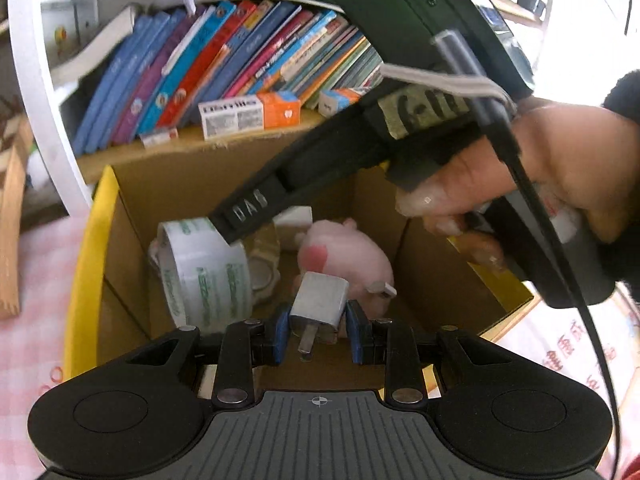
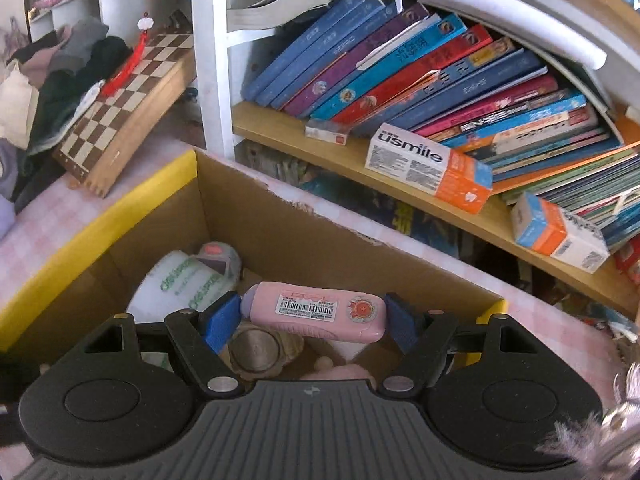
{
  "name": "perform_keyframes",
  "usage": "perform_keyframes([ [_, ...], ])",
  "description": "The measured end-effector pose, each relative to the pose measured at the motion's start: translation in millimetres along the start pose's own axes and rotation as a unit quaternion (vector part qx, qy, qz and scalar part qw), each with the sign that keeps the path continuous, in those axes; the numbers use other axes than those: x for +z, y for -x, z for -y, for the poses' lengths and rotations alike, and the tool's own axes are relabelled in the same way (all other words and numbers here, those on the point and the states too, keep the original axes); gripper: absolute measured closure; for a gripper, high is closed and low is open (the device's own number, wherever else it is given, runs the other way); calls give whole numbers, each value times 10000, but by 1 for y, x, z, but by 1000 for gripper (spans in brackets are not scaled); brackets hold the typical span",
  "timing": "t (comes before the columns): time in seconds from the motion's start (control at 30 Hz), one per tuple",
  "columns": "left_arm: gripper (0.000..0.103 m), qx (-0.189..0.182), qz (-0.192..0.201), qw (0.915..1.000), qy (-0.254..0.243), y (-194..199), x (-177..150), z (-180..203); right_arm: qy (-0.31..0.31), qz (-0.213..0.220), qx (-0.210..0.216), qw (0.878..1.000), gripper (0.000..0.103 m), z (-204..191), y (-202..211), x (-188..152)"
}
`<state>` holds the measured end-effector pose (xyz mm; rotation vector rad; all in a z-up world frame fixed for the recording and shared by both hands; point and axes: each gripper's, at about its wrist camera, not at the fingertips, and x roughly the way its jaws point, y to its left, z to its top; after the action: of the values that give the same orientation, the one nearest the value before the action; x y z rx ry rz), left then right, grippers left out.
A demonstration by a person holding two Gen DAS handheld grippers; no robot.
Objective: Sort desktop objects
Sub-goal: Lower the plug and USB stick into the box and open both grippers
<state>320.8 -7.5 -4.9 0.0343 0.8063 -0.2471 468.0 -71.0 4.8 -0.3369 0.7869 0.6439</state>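
Cardboard box already holds a tape roll and a pink pig toy; the left hand-held gripper pinches a white charger plug above them. Right view: the right hand-held gripper clamps a pink case over the box, not yet dropped in.

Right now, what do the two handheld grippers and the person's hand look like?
Both the left gripper and right gripper are black, with blue finger pads and ribbed grey bases. In the left view, the right gripper's body bears taped lettering, a black cable; the hand wears a dark sleeve.
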Motion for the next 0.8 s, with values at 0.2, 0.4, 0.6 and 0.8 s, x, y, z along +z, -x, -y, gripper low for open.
perform_keyframes([
  [0.2,75,-109,-147,9998,103,-3,-1,-1,-268,-52,122,9996,28,10,-10,8],
  [0.4,75,-80,-152,9999,18,1,-2,2,-594,-89,292,9978,28,17,-17,10],
  [0.6,75,-156,-149,9998,48,4,2,3,-868,-128,264,9958,28,27,-21,10],
  [0.8,67,-85,-101,9999,2,4,2,4,-1041,-225,300,9939,27,30,-29,8],
])
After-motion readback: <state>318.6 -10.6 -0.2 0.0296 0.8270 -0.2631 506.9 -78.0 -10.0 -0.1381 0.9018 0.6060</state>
